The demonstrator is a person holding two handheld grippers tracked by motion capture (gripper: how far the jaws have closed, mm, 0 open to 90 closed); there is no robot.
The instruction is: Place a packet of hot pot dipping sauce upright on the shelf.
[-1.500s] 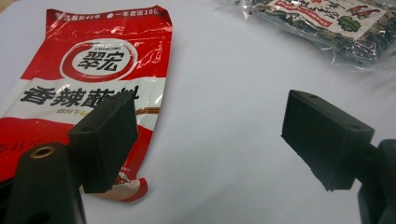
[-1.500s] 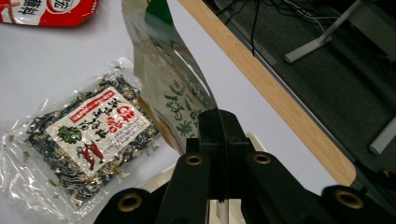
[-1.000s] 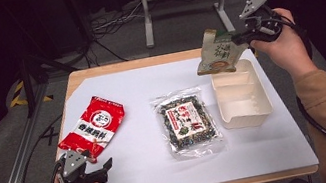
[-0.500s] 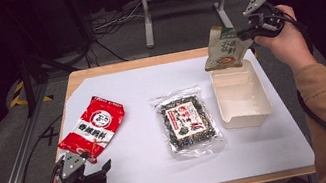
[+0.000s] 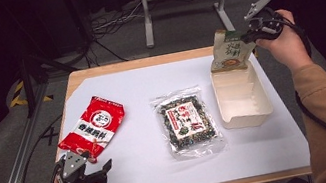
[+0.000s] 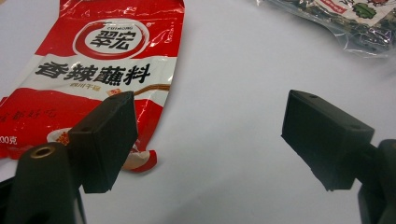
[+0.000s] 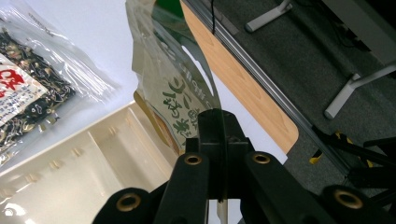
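While our right gripper (image 5: 248, 35) pinches the green-and-tan pouch (image 5: 228, 50) upright above the far end of the cream tray (image 5: 245, 115), nothing lies inside yet. Our left gripper (image 6: 210, 135) waits unclenched near the red packet (image 5: 92, 126); the seaweed bag (image 5: 188, 122) remains on the table.

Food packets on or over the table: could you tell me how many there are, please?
3: a red seasoning packet at the left, a clear seaweed packet mid-table, and a green-and-beige packet held by the right tool above the tray.
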